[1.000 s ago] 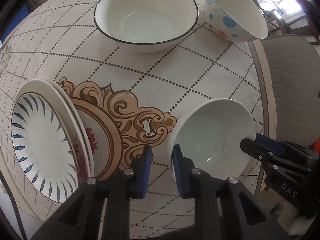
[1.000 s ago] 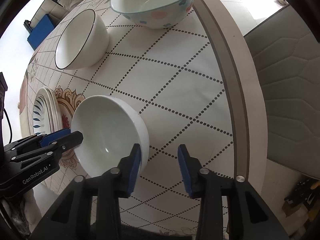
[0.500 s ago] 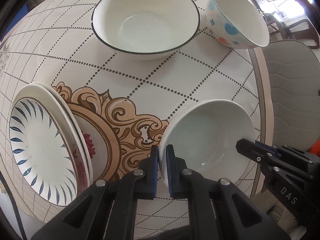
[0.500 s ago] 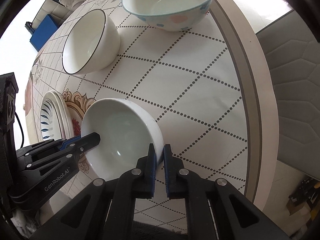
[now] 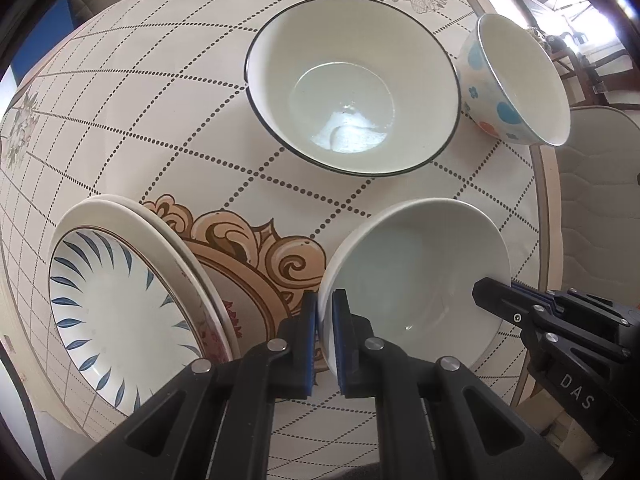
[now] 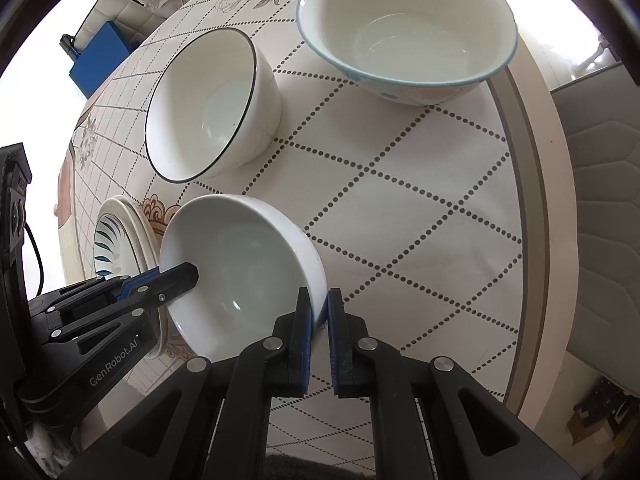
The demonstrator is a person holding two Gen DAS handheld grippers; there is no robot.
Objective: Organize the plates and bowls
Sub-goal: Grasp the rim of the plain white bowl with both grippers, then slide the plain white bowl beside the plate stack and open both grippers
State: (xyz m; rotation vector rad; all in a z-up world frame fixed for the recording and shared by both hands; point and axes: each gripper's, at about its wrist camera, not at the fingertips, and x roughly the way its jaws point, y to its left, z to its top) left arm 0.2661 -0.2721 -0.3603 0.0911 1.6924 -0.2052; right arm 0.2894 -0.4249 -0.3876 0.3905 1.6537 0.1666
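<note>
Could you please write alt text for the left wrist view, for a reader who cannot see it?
The left gripper pinches the near rim of a plain white bowl, while the right gripper grips its far side. Beyond stand a black-rimmed bowl and a dotted bowl; stacked plates lie left.

Right gripper (image 6: 319, 312): bottom centre, clamped on plain white bowl (image 6: 240, 264) rim.
Left gripper (image 6: 176, 280): lower left, pinching opposite rim.
Black-rimmed bowl (image 6: 212, 104): upper left.
Blue-rimmed bowl (image 6: 408, 28): top.
Plates (image 6: 116, 240): left, stacked.
</note>
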